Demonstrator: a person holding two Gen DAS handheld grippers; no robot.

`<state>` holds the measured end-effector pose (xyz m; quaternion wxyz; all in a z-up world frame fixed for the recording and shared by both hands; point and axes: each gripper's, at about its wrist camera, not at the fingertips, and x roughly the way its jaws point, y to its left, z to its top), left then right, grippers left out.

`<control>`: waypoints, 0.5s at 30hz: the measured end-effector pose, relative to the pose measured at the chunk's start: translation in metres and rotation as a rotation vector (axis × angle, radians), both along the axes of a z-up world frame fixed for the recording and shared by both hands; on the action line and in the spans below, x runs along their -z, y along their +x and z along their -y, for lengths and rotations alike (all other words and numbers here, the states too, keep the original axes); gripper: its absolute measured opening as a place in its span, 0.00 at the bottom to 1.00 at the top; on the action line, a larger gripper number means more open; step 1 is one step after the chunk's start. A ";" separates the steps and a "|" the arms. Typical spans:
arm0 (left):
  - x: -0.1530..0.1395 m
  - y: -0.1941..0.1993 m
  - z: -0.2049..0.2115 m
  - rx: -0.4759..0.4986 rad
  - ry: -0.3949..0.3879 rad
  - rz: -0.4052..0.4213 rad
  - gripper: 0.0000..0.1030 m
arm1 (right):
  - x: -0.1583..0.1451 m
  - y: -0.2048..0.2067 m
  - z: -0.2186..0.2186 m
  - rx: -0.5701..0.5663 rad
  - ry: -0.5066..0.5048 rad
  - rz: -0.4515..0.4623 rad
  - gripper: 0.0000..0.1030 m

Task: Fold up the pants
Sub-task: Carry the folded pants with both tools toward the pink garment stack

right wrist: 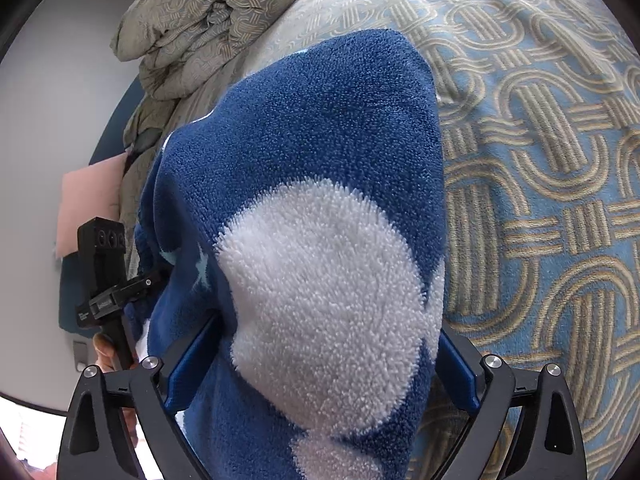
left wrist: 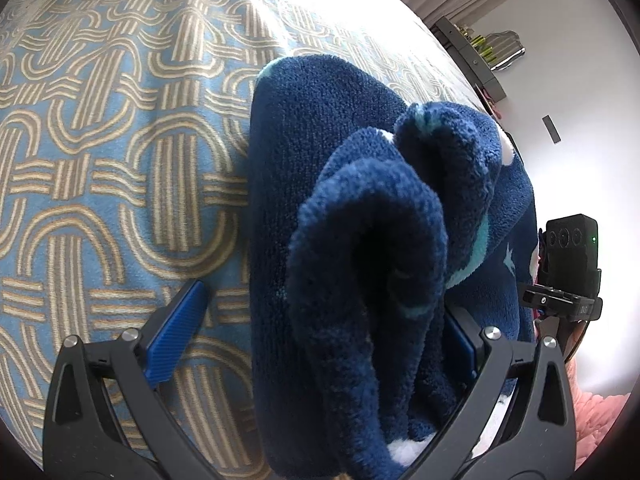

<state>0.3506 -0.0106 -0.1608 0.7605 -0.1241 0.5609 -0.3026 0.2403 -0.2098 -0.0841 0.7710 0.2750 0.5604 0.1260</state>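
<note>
One pair of pants (left wrist: pixel 352 240), navy fleece with white patches and pale teal marks, bunched in thick folds on a blue bedspread (left wrist: pixel 120 160) with a tan looped pattern; it lies between the two grippers, filling the near centre of both wrist views.

Left gripper (left wrist: pixel 320 344): fingers spread wide. The left blue pad (left wrist: pixel 176 336) stands clear over the bedspread; the right pad is mostly hidden behind a rolled fold that spills between the fingers. No pinch is visible.

Right gripper (right wrist: pixel 316 364): fingers at full spread, with the fleece, white patch uppermost, draped between them. The cloth sits against or just beside both pads; whether it is pressed cannot be told, though it reads as released.

Also present: a crumpled quilt (right wrist: pixel 208 12) at the far left of the right wrist view; a wall shelf (left wrist: pixel 480 56) at the far right of the left wrist view.

Risks, as judged:
- Thick pile may spring open once unsupported, undoing the fold.
- Fleece may snag on a pad as a gripper withdraws, dragging a layer askew.
- The rolled fold inside the left gripper may topple to one side, leaving an uneven stack.
</note>
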 end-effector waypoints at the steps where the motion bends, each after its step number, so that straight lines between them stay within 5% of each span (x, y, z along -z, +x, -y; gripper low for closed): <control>1: 0.000 -0.002 0.002 0.000 -0.001 0.009 0.99 | 0.000 0.000 0.000 0.003 -0.001 0.003 0.95; 2: -0.001 -0.005 0.004 0.010 -0.012 0.022 0.96 | -0.001 0.000 -0.002 0.002 -0.005 0.007 0.94; 4: -0.005 -0.013 0.007 0.050 -0.070 0.038 0.70 | -0.003 0.000 -0.005 -0.021 0.011 0.027 0.78; 9: -0.027 -0.031 0.018 0.052 0.015 0.133 0.62 | -0.016 -0.006 -0.010 -0.029 -0.001 0.067 0.46; 15: -0.057 -0.054 0.027 0.055 0.060 0.208 0.59 | -0.042 -0.023 -0.013 -0.024 -0.044 0.122 0.44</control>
